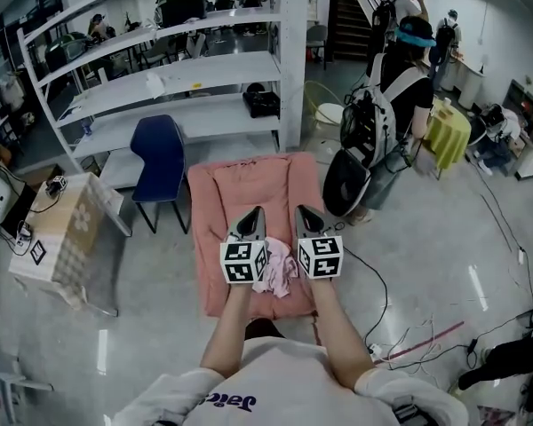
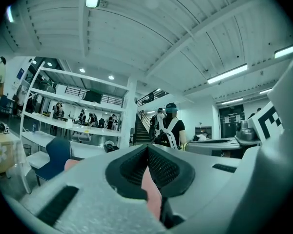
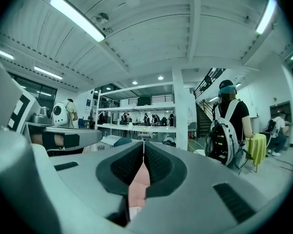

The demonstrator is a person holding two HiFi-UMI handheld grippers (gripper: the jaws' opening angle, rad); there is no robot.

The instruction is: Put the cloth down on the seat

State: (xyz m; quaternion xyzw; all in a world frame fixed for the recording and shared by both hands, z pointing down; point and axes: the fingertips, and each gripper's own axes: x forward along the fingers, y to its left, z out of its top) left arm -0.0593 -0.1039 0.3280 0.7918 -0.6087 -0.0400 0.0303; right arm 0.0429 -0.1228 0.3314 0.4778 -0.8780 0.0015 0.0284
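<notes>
The seat [image 1: 249, 185] is a pink padded cushion lying on the floor straight ahead of me. Above its near end I hold both grippers side by side, tips pointing away. A crumpled pink cloth [image 1: 276, 272] hangs between their marker cubes. The left gripper [image 1: 251, 216] is shut, and a strip of the cloth [image 2: 152, 193] shows pinched between its pads in the left gripper view. The right gripper [image 1: 306, 214] is shut too, with the cloth [image 3: 138, 189] squeezed between its pads [image 3: 158, 167] in the right gripper view. Both cameras tilt up toward the ceiling.
A blue chair [image 1: 162, 156] stands left of the seat, in front of white shelving [image 1: 191, 71]. A cardboard box [image 1: 64, 229] sits further left. A person with a backpack [image 1: 400, 91] stands at the right behind a black round bag [image 1: 345, 182]. Cables [image 1: 413, 335] trail over the floor.
</notes>
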